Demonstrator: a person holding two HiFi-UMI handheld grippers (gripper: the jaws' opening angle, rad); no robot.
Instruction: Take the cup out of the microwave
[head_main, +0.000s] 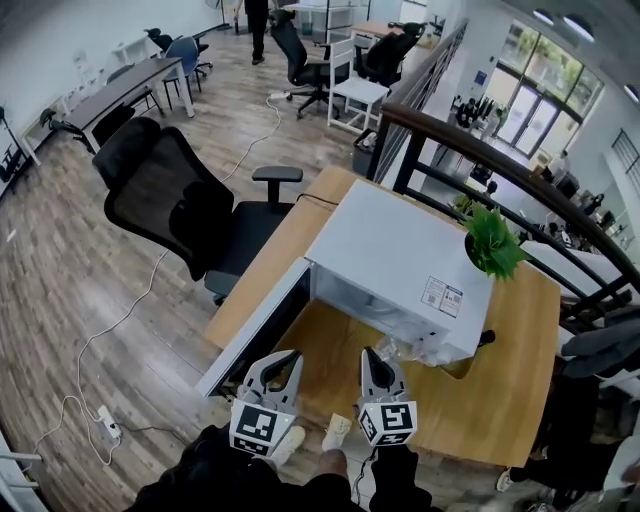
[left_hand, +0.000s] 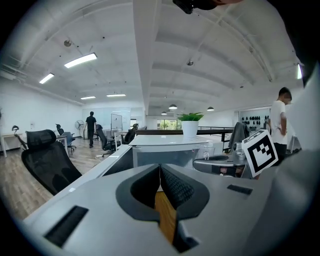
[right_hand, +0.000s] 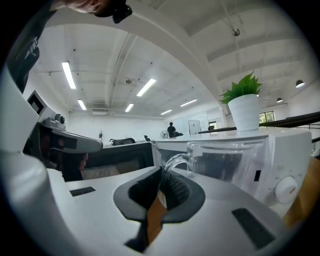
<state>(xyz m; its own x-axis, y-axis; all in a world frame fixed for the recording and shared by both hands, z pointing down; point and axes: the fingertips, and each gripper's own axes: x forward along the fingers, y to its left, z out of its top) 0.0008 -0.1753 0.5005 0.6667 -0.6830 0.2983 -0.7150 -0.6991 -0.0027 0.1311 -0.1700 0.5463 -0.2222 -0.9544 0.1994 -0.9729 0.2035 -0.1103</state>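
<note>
The cup (right_hand: 227, 160) is clear glass, cylindrical and upright, with a looped handle. The right gripper (right_hand: 161, 176) is clenched on that handle, holding the cup just outside the open microwave (head_main: 400, 250), over the wooden bench (head_main: 500, 390). The left gripper (left_hand: 160, 169) is clenched on nothing.

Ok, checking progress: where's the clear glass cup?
Head view, lower centre: the clear glass cup is in the right gripper, in front of the open white microwave.

Clr cup (right_hand: 225, 162); wht microwave (head_main: 400, 250); wood-grain table (head_main: 505, 390); grn plant (head_main: 492, 248).
</note>
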